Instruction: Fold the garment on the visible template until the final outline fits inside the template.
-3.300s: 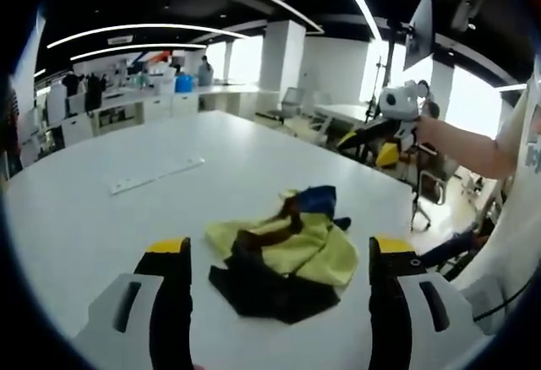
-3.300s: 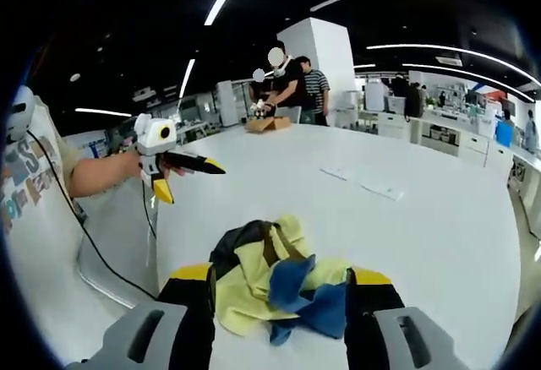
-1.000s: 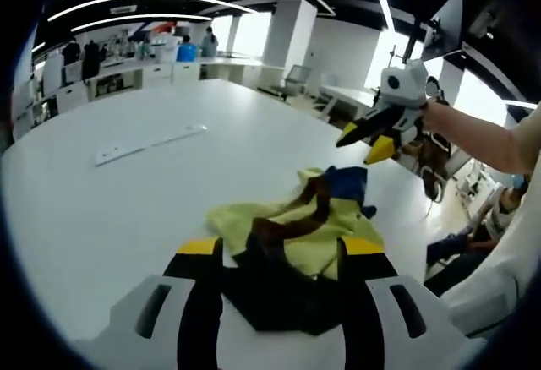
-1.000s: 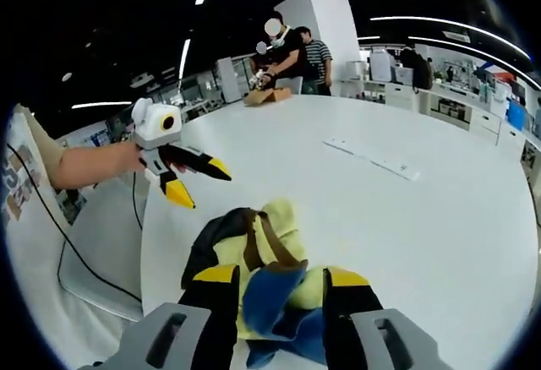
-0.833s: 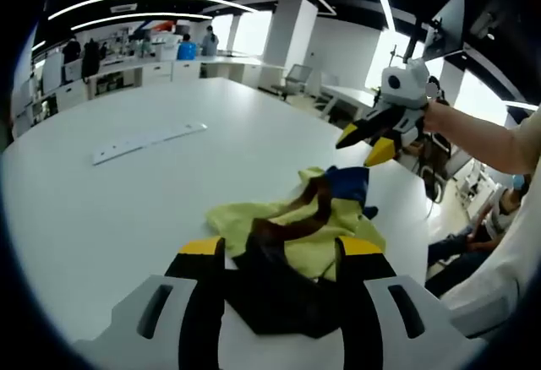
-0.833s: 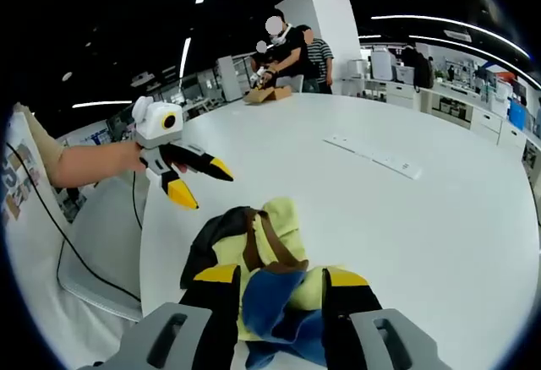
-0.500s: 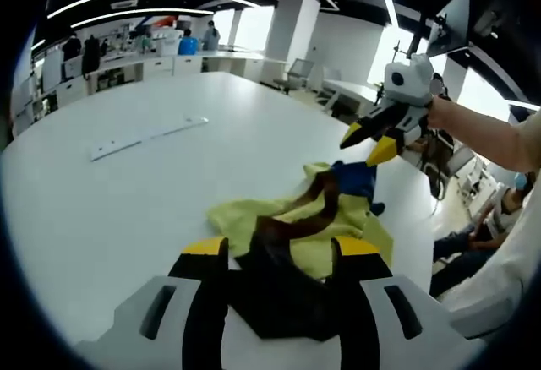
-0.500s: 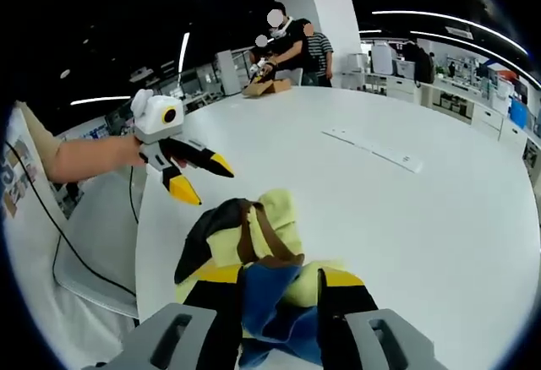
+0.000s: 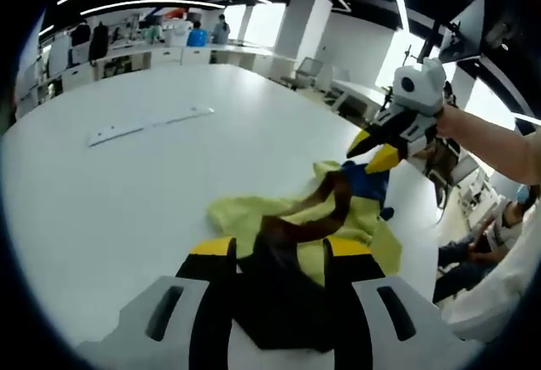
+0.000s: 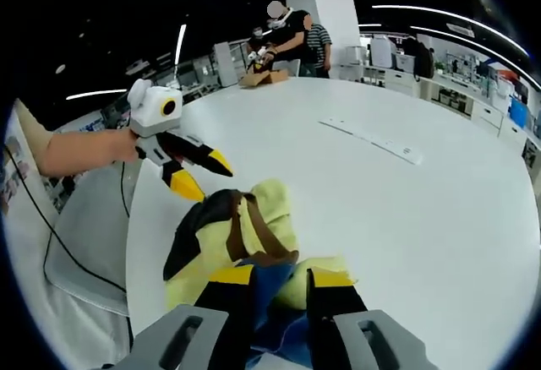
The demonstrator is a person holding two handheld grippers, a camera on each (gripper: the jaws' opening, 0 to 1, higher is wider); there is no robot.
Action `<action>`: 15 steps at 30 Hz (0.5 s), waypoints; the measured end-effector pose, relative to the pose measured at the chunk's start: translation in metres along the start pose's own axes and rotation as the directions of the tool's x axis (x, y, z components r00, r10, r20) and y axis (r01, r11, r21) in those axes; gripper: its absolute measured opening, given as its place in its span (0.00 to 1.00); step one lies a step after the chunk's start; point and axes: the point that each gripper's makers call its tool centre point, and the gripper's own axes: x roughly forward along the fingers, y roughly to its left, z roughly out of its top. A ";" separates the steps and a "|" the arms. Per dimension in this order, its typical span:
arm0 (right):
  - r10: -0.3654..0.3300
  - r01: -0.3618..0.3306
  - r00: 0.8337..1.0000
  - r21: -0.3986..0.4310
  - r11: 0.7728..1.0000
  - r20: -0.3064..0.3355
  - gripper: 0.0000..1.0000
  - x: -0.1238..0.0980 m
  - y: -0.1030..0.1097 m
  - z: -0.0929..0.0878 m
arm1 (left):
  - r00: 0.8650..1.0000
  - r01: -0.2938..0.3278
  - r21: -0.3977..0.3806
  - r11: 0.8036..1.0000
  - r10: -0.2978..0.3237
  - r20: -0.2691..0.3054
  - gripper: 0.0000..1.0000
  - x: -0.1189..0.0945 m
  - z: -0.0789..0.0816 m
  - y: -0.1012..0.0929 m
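Observation:
A crumpled garment point(image 9: 245, 214) in yellow, black, brown and blue lies on the white table point(image 9: 101, 193). My left gripper point(image 9: 279, 247) is open, its jaws partly drawn in, with the garment's black part between and below them. In the right gripper view the garment point(image 10: 270, 205) lies ahead, its blue part between the jaws of my open right gripper point(image 10: 280, 277). The right gripper point(image 9: 370, 152) also hangs just above the blue end in the left gripper view. Across the cloth, the left gripper point(image 10: 203, 177) hovers over the black edge, jaws apart.
A long white strip point(image 9: 148, 125) lies flat on the table beyond the garment, the same strip point(image 10: 372, 146) being visible from the other side. The table's rounded edge point(image 10: 139, 243) runs close to the garment. Two people point(image 10: 292, 24) stand at the far end. Desks and chairs fill the background.
Both grippers have come lower and closer to the garment. The jaws of each have narrowed over the cloth. The garment has not moved.

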 end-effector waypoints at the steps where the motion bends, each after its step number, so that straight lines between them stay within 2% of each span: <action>1: -0.001 0.001 1.000 0.000 1.000 -0.003 0.19 0.001 0.000 -0.001 | 1.000 -0.001 0.005 1.000 0.001 -0.009 0.37 0.001 -0.002 0.000; 4: -0.004 0.004 1.000 -0.001 1.000 -0.013 0.18 0.003 -0.001 -0.002 | 0.999 -0.021 0.024 1.000 0.021 -0.028 0.37 0.002 -0.006 0.003; 6: -0.006 0.006 1.000 0.001 1.000 -0.019 0.17 0.004 -0.002 -0.003 | 0.997 -0.045 0.076 0.996 0.049 -0.053 0.36 0.003 -0.011 0.008; 15: -0.007 0.007 0.999 0.000 1.000 -0.032 0.14 0.009 -0.002 -0.006 | 0.998 -0.034 0.068 0.997 0.038 -0.058 0.29 0.010 -0.012 0.005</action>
